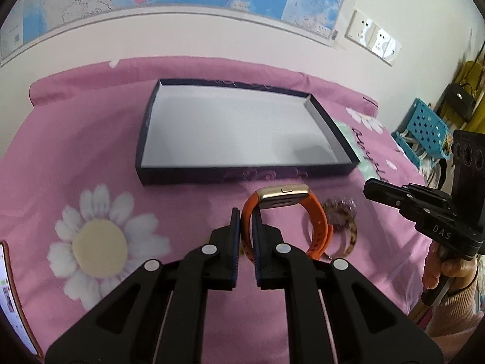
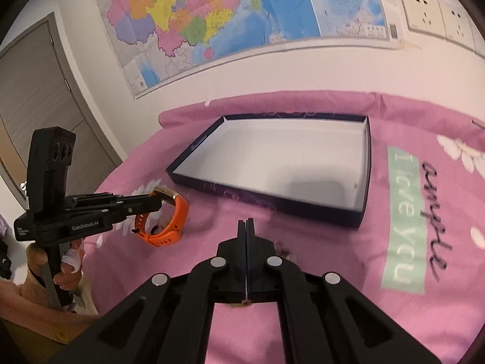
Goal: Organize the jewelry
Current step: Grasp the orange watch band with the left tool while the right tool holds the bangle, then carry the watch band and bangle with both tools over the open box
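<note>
An orange-strapped watch [image 1: 318,221] with a gold case hangs just above the pink cloth, in front of the box. My left gripper [image 1: 246,212] is shut on one side of its strap; the right wrist view shows the same grip [image 2: 157,203] with the watch [image 2: 178,212] dangling from it. The shallow dark box [image 1: 242,176] with a white inside lies beyond it and holds nothing. A brown mottled piece of jewelry [image 1: 345,212] lies on the cloth right of the watch. My right gripper [image 2: 246,224] is shut, with nothing visible between its pads, above that piece [image 2: 283,250].
The pink cloth [image 1: 194,212] with a daisy print covers the table. A map and sockets are on the wall behind. A blue perforated stool [image 1: 424,127] stands at the far right. A screen edge [image 1: 9,297] shows at the left. A hand [image 1: 448,270] holds the right gripper.
</note>
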